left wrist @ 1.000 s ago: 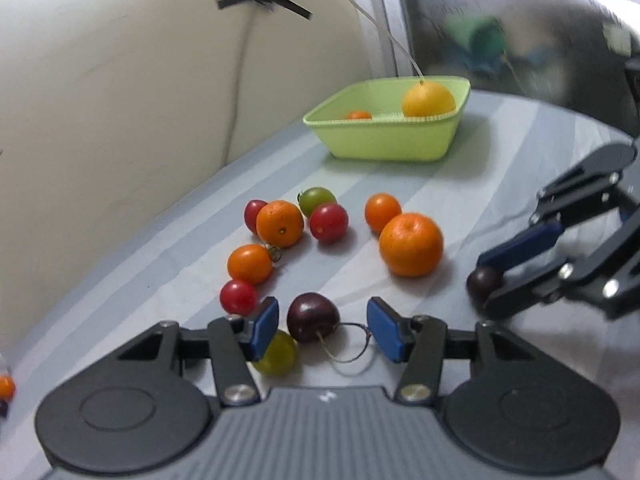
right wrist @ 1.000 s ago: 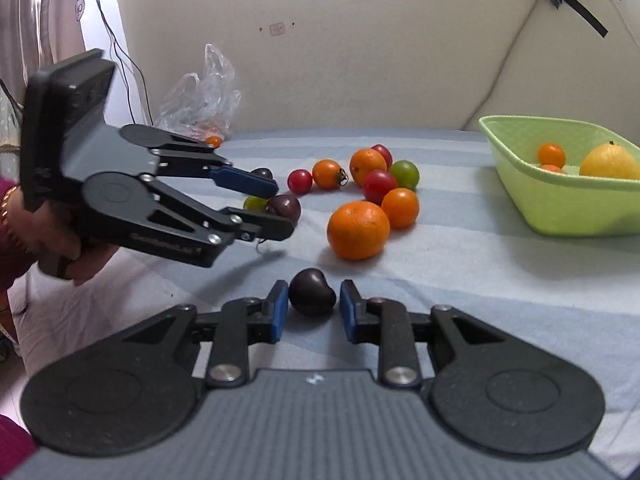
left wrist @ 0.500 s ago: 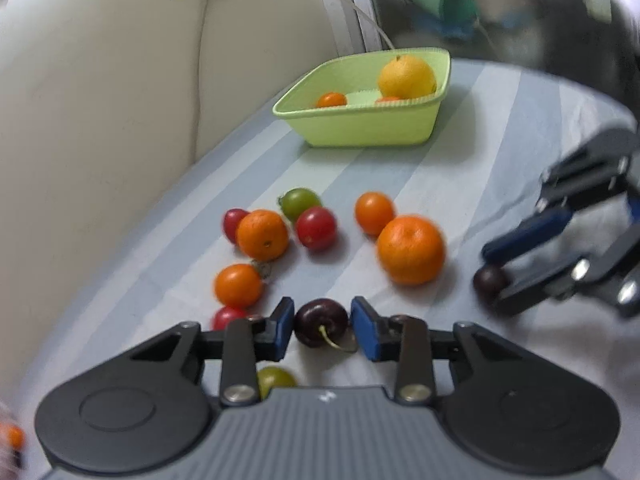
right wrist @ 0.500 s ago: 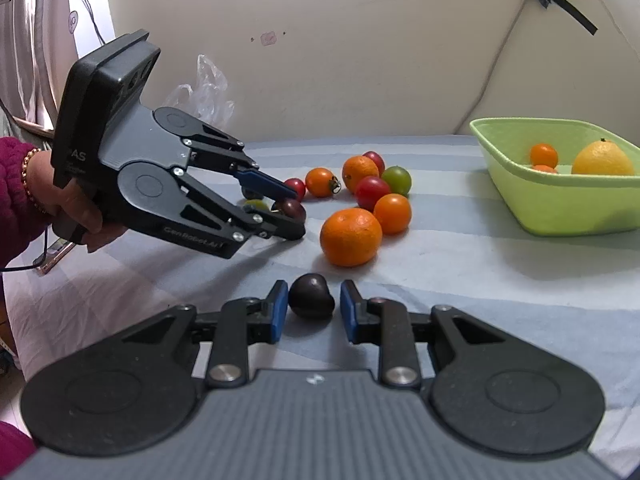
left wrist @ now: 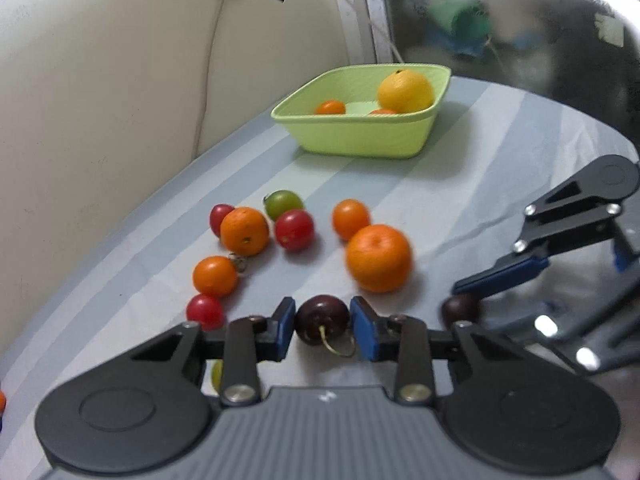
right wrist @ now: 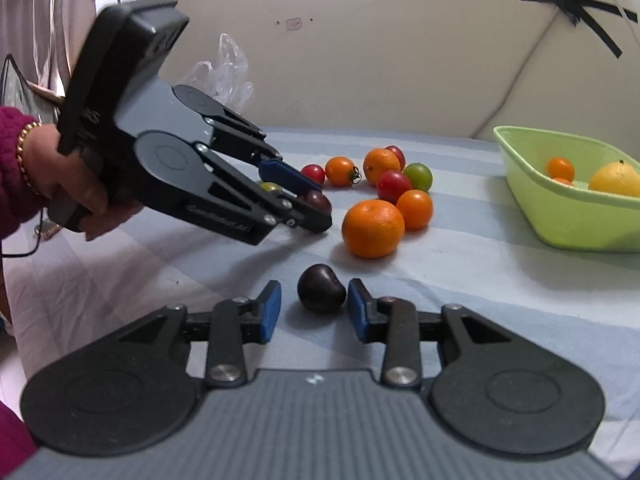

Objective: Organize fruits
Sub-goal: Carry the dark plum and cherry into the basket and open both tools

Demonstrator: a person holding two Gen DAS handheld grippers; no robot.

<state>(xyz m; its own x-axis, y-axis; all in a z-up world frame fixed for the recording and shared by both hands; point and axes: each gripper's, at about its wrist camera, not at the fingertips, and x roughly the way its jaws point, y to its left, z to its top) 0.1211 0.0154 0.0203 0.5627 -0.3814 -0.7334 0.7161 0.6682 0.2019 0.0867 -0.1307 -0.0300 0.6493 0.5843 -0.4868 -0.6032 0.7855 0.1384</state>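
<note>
My left gripper [left wrist: 322,328] is shut on a dark cherry [left wrist: 322,318] with a curled stem, low over the striped cloth; the right wrist view shows it from the side [right wrist: 316,204]. My right gripper [right wrist: 314,308] is closing around a second dark cherry [right wrist: 321,288] that lies on the cloth. A thin gap shows at its left pad. Past both grippers sit a large orange [left wrist: 378,258], smaller oranges and red, orange and green tomatoes. The green bowl [left wrist: 360,136] at the back holds a yellow citrus [left wrist: 405,91] and small orange fruits.
A person's hand [right wrist: 80,188] in a magenta sleeve holds the left gripper. A clear plastic bag [right wrist: 224,72] lies against the cream wall. A yellow-green tomato [left wrist: 216,374] sits under the left gripper's finger. A dark window [left wrist: 520,20] stands beyond the bowl.
The left jaws closed from wide apart onto the stemmed cherry and stay on it. The right pads now stand slightly further from their cherry than before.
</note>
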